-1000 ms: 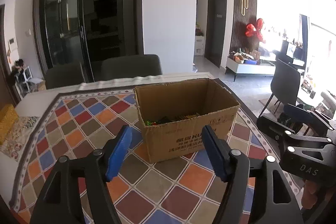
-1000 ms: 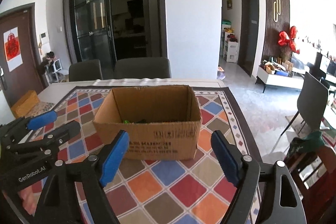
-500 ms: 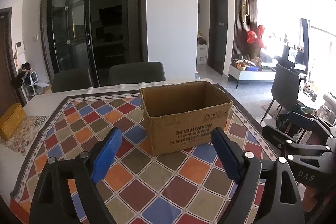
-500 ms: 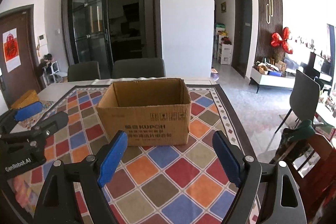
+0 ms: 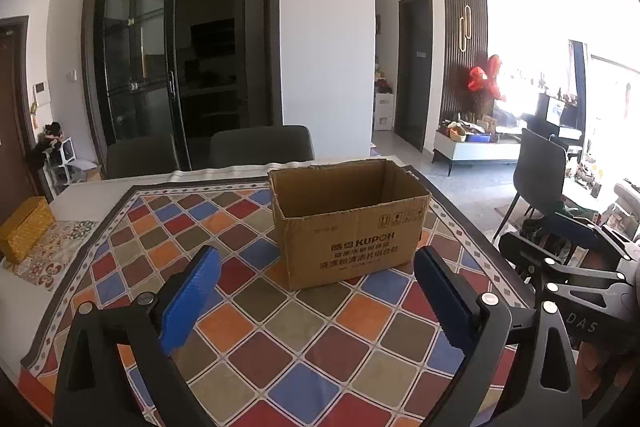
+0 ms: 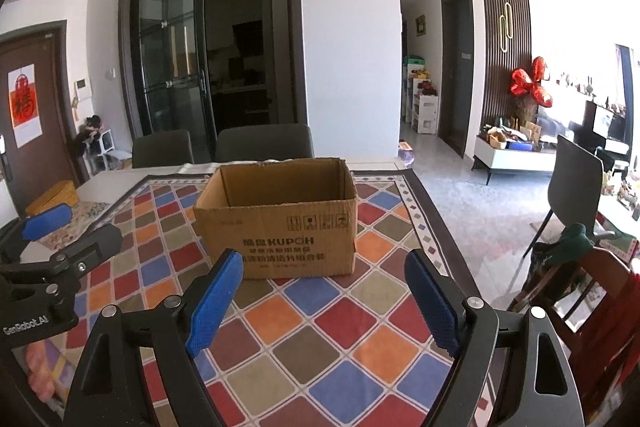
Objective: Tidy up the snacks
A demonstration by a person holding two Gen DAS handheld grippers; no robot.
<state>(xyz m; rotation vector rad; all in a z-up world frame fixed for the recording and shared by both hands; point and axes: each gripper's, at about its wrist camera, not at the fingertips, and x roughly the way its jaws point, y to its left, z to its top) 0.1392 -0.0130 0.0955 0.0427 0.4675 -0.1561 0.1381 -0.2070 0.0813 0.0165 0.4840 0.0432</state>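
An open brown cardboard box [image 5: 352, 239] printed KUPOH stands on the checkered tablecloth [image 5: 280, 331]; it also shows in the right wrist view [image 6: 288, 239]. From this low angle its contents are hidden. My left gripper [image 5: 316, 291] is open and empty, well in front of the box. My right gripper [image 6: 324, 295] is open and empty, also in front of the box. The right gripper shows at the right of the left wrist view [image 5: 568, 267], and the left gripper at the left of the right wrist view [image 6: 60, 247].
Two grey chairs [image 5: 260, 147] stand behind the table. A yellow box [image 5: 24, 227] lies at the table's left end on a patterned mat. A dark chair [image 6: 572, 179] and a wooden chair [image 6: 592, 291] stand to the right of the table.
Both grippers have pulled back and lowered away from the box. The snacks seen inside it a second ago are out of sight.
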